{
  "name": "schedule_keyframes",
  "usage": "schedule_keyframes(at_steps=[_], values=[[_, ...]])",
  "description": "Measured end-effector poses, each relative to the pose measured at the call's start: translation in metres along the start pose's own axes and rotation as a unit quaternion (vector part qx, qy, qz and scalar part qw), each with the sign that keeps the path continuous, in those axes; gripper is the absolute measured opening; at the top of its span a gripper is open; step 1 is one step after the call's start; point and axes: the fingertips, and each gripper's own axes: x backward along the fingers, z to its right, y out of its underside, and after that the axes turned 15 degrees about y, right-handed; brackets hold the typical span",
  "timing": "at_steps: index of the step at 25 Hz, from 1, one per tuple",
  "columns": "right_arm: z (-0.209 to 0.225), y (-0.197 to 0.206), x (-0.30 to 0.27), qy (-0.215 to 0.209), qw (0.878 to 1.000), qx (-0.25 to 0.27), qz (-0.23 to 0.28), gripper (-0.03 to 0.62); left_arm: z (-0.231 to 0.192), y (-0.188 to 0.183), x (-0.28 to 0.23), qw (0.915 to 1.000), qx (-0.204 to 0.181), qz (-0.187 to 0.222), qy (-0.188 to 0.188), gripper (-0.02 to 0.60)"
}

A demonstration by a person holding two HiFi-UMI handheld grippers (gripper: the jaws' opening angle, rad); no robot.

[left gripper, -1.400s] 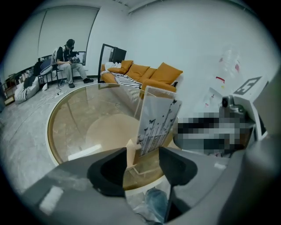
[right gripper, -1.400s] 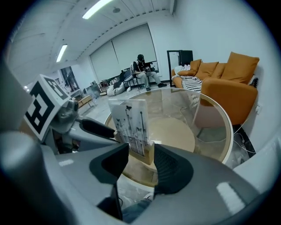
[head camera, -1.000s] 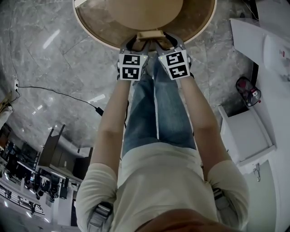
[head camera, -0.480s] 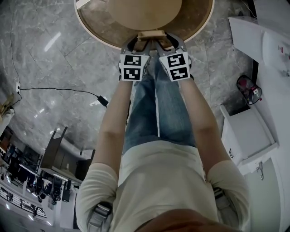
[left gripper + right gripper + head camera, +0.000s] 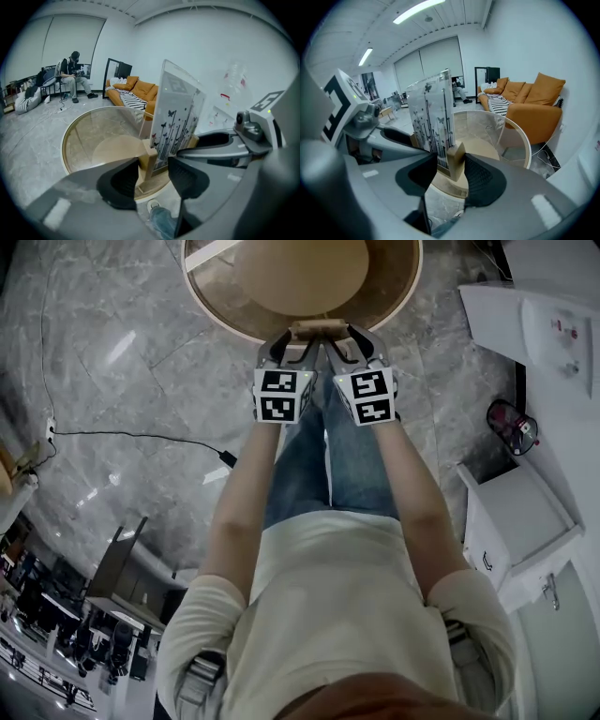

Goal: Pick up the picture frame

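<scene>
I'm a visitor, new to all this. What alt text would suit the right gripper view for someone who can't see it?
The right gripper has its two dark jaws shut on the wooden foot of an upright picture frame, a clear panel printed with butterflies and stems. Behind it are a round table and an orange sofa.

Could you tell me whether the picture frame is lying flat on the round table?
No, the picture frame stands upright, its wooden foot between the fingers of the left gripper.

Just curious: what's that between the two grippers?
The picture frame: the head view shows its wooden base running from the left gripper to the right gripper.
</scene>
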Motion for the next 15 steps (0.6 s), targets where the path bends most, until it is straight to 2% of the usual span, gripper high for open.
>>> schedule_keyframes(at_steps=[7, 15], values=[[-0.010, -0.029, 0.059, 0.015, 1.000, -0.006, 0.026, 0.180, 0.039, -0.026, 0.049, 0.9995, -0.016, 0.027, 0.008, 0.198], [-0.022, -0.052, 0.114, 0.028, 0.998, -0.001, 0.048, 0.179, 0.074, -0.041, 0.094, 0.9985, -0.038, 0.037, 0.014, 0.198]])
